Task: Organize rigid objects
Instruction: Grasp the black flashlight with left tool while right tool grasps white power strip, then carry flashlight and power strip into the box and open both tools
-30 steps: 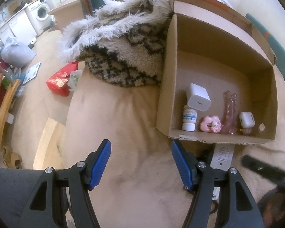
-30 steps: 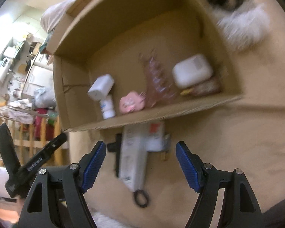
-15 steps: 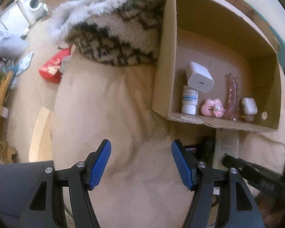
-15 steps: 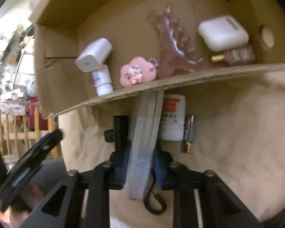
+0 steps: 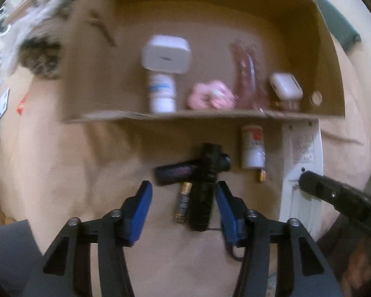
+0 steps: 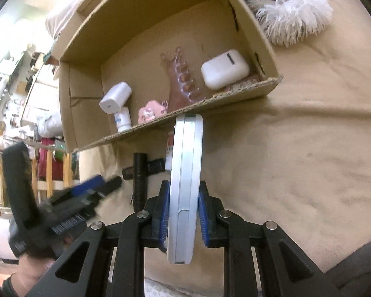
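Observation:
My right gripper (image 6: 183,212) is shut on a flat white device (image 6: 185,180), held on edge above the beige bed cover just in front of the cardboard box (image 6: 210,99); the device also shows in the left wrist view (image 5: 300,173). My left gripper (image 5: 183,198) is open over a black flashlight (image 5: 205,188), a battery (image 5: 183,203) and a dark tube (image 5: 173,173). The box (image 5: 91,74) holds a white charger (image 5: 165,54), a small white bottle (image 5: 160,94), a pink charm (image 5: 210,94), a pink hair claw (image 5: 244,74) and a white earbud case (image 5: 284,86).
A white and red bottle (image 5: 252,146) and a second battery (image 5: 261,175) lie in front of the box. A furry black and white throw (image 6: 284,7) lies beside the box. Cluttered room floor and wooden furniture (image 6: 49,168) are off the bed's edge.
My right gripper closed on the white device and lifted it on edge. My left gripper swung right and forward and now sits over the flashlight and battery.

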